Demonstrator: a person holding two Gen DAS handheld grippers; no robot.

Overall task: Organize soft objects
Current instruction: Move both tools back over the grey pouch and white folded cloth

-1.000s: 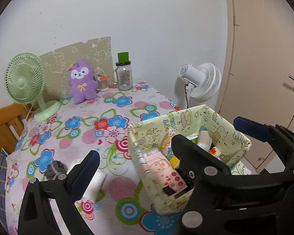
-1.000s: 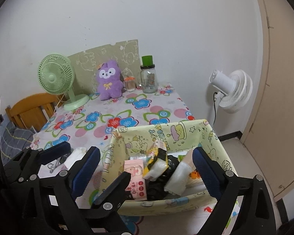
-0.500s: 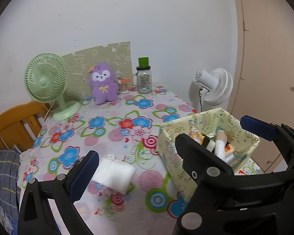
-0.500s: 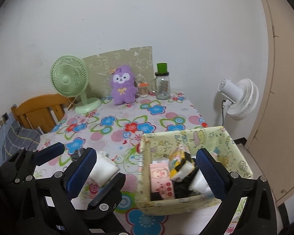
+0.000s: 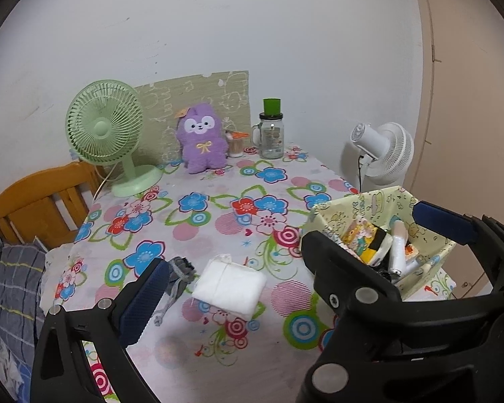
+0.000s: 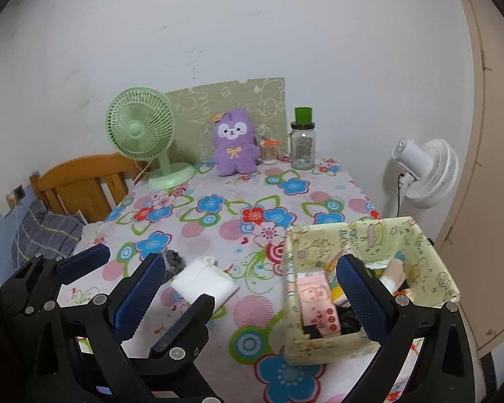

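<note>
Both grippers hang over the near edge of the table with its flowered cloth (image 5: 218,208), nothing between their pads. Right gripper (image 6: 248,288): blue-padded jaws spread as wide as they go, empty. Left gripper (image 5: 285,252): jaws also wide apart, empty. Task's things: a folded white cloth pad (image 5: 230,283), quilted-looking and squarish, lies flat on the cloth near the front; touching its left side, partly behind the left gripper's pad, a small crumpled grey fabric piece with a trailing cord (image 5: 179,273). To the right stands a pale yellow cartoon-print fabric box (image 6: 369,245), soft-walled, already holding a pink packet, a yellow-and-black item and white tubes. At the back a purple plush animal (image 5: 203,142) sits upright against a patterned board, between a green desk fan (image 5: 106,134) and a glass jar with a green lid (image 5: 272,134). Likely next step: pick up the white pad. It looks limp and compressible, so come down over its middle, close across the folded thickness, and lift clear before crossing the box rim, which looks likely to buckle if bumped. The grey piece's cord could snag.
</note>
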